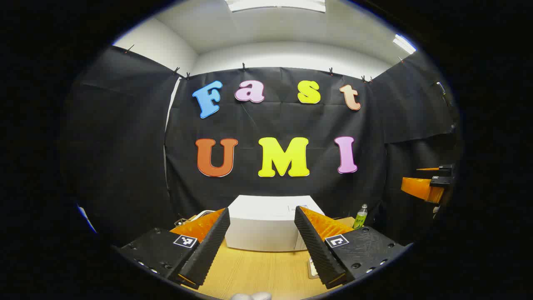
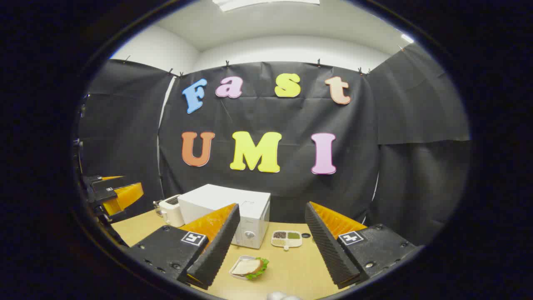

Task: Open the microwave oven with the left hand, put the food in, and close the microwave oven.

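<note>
A white microwave oven (image 1: 266, 225) stands on the wooden table (image 1: 258, 271) with its door closed, straight ahead of my left gripper (image 1: 262, 246), which is open and holds nothing. In the right gripper view the microwave oven (image 2: 233, 210) sits to the left of centre, and a sandwich with lettuce on a small plate (image 2: 249, 267) lies on the table in front of it. My right gripper (image 2: 270, 246) hangs open above the table, just right of the sandwich. The other gripper (image 2: 114, 196) shows at the far left there, and the right one (image 1: 427, 185) at the far right of the left gripper view.
A white toaster (image 2: 170, 210) stands left of the microwave. A divided dish of grains (image 2: 286, 238) lies to its right, with a small dark disc (image 2: 306, 235) beside it. A green bottle (image 1: 360, 216) stands right of the microwave. Black cloth walls the booth.
</note>
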`<action>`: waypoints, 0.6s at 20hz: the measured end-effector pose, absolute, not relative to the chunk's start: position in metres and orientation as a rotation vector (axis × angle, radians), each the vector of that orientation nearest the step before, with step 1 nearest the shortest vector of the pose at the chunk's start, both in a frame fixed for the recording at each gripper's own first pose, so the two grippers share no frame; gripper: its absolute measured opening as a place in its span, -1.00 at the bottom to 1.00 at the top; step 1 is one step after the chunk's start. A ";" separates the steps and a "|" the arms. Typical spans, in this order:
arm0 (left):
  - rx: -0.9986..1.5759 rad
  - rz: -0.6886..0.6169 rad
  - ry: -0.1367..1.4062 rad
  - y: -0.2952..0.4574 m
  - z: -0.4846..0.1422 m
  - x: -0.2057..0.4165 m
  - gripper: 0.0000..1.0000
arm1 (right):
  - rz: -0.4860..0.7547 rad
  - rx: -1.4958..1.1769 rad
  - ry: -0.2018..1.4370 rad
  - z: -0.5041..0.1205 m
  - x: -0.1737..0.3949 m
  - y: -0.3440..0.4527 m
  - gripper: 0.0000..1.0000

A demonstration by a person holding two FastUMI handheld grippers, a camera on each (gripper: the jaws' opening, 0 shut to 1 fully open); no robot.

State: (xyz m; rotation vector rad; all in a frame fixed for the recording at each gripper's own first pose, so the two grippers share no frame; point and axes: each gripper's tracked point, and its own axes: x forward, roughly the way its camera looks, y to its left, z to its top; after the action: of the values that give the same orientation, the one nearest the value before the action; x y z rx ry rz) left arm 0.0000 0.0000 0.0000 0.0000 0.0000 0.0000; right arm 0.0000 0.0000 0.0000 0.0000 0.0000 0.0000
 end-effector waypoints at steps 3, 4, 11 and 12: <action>0.013 0.002 0.006 0.002 -0.002 0.001 0.91 | -0.008 0.003 -0.005 0.000 -0.002 -0.001 0.83; 0.016 0.001 0.007 0.003 -0.003 0.002 0.91 | -0.007 0.000 -0.004 0.000 0.000 0.000 0.83; 0.050 0.000 0.020 0.005 -0.008 0.006 0.90 | -0.013 0.012 -0.004 -0.002 0.004 -0.002 0.83; 0.050 0.001 0.020 0.004 -0.009 0.008 0.90 | -0.014 0.014 -0.004 -0.001 0.005 -0.002 0.83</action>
State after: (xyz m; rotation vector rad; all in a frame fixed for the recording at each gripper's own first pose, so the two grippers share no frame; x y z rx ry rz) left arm 0.0078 0.0045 -0.0093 0.0498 0.0205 0.0010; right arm 0.0052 -0.0022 -0.0015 0.0141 -0.0043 -0.0144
